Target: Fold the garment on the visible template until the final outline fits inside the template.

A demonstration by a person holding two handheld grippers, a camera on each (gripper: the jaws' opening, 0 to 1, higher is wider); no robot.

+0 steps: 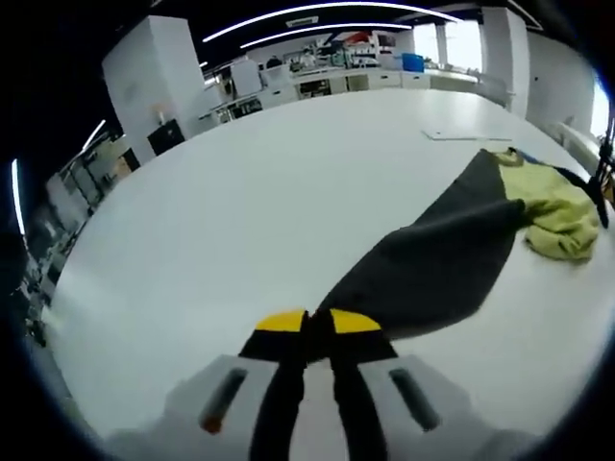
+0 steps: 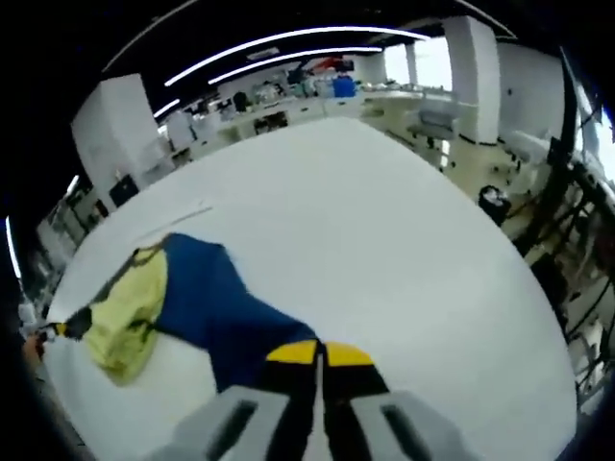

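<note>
Garment (image 1: 452, 254) on table (image 1: 240, 211)

Soft matt cloth garment (image 1: 452, 259) lies on a smooth white table (image 1: 240, 211).

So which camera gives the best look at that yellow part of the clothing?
The left gripper view: the yellow part lies open and sharply lit at the garment's far end. The right gripper view shows it dimmer, near the picture's edge.

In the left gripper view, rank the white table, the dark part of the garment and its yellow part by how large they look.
1. White table
2. Dark part of the garment
3. Yellow part, though it lies farther from the camera.
</note>
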